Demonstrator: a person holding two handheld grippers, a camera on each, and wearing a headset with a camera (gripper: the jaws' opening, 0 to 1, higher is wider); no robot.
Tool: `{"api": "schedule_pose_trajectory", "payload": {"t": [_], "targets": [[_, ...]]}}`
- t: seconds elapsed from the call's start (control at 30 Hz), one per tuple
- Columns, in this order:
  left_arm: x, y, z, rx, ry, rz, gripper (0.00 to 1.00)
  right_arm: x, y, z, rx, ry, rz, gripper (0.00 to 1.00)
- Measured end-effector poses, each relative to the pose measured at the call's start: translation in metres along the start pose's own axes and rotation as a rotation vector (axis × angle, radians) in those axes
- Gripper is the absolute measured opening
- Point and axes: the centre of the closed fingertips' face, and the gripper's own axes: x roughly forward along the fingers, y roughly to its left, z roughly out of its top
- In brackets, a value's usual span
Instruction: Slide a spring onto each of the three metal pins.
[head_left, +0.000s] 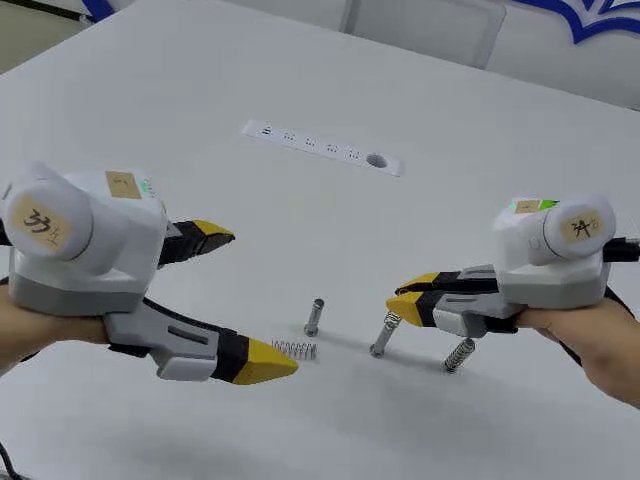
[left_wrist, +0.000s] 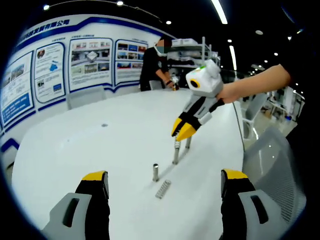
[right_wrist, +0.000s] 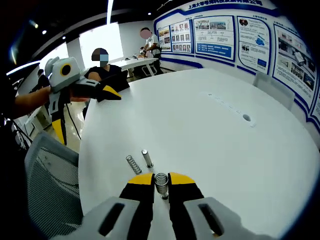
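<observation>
Three metal pins stand on the white table. The left pin is bare, and a loose spring lies beside it. My right gripper is shut on a spring at the top of the middle pin. The right pin carries a spring. My left gripper is wide open with nothing between its jaws, just left of the bare pin and the loose spring.
A white power strip lies farther back on the table. A mesh chair stands at the table's near edge, another chair by the right side. Two people are in the background.
</observation>
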Motion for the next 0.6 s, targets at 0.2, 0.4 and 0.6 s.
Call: {"api": "schedule_pose_trajectory", "payload": {"t": [0.2, 0.4, 0.6], "targets": [[-0.004, 0.0, -0.007, 0.002, 0.017, 0.007, 0.94, 0.003, 0.0, -0.006, -0.027, 0.025, -0.01, 0.11], [-0.007, 0.004, -0.012, -0.013, 0.023, 0.019, 0.93, 0.009, -0.001, -0.012, -0.035, 0.04, -0.016, 0.11], [-0.009, 0.007, -0.011, -0.018, 0.014, 0.033, 0.93, 0.017, 0.0, -0.022, -0.041, 0.061, -0.023, 0.11]]}}
